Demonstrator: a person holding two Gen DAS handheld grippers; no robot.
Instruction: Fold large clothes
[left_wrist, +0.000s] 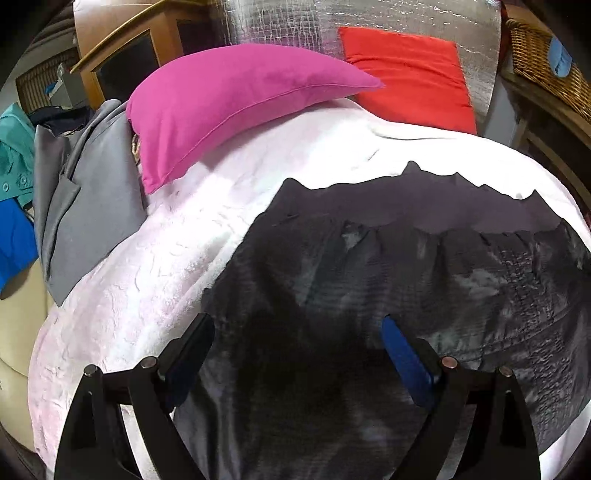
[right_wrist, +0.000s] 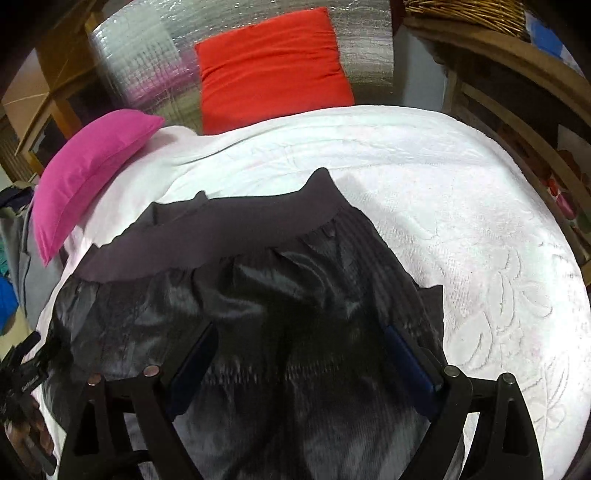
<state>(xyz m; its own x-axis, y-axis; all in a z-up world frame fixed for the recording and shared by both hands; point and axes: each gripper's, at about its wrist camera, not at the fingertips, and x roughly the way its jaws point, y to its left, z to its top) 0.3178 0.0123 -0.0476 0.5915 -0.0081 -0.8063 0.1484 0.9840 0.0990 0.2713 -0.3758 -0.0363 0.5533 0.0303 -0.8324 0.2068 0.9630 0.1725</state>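
A: Left gripper (left_wrist: 299, 350), pose?

B: Angled steeply down over the dark grey satin garment with a plain waistband (left_wrist: 369, 288). Jaws wide, nothing pinched between them.

A: Right gripper (right_wrist: 299, 354)?

B: Same tilt, jaws spread wide, fabric beneath but not clamped.

A: Anything hard to read?

B: Garment's near end is cut off below both views. At the right view's left edge, a dark gripper part, blurred.

A: The garment itself?

B: Lies on the white embossed bedspread (right_wrist: 480, 258), toward its near edge, waistband farthest away; shiny, creased, gathered under the band. Pink pillow (left_wrist: 229, 107) sits at the far left corner, red cushion (left_wrist: 410, 74) at the far edge.
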